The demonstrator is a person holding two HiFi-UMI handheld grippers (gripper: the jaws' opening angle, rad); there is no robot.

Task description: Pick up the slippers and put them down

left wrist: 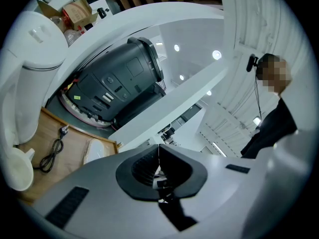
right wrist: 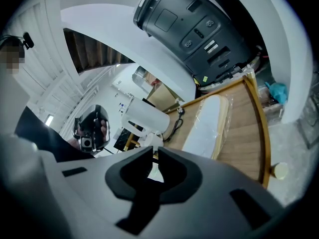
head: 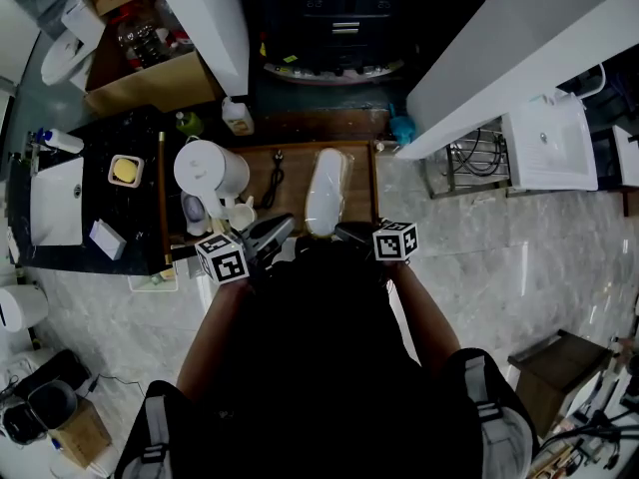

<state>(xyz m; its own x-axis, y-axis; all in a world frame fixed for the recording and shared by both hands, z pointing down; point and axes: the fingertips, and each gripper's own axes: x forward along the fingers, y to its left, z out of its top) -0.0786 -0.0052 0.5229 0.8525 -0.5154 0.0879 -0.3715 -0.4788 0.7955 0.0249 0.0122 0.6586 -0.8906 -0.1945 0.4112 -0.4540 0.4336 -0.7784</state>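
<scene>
White slippers in clear wrap lie on the wooden tabletop, at 12 o'clock from the right tool, untouched. That tool's jaws stand a crack apart, holding nothing. The left tool has its jaws pressed together, empty.

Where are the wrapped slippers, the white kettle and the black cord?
wrapped slippers (head: 327, 193), head view, middle of the white pack.
white kettle (head: 208, 171), head view, its lid.
black cord (left wrist: 55, 147), left gripper view, gathered middle of the coil.
</scene>
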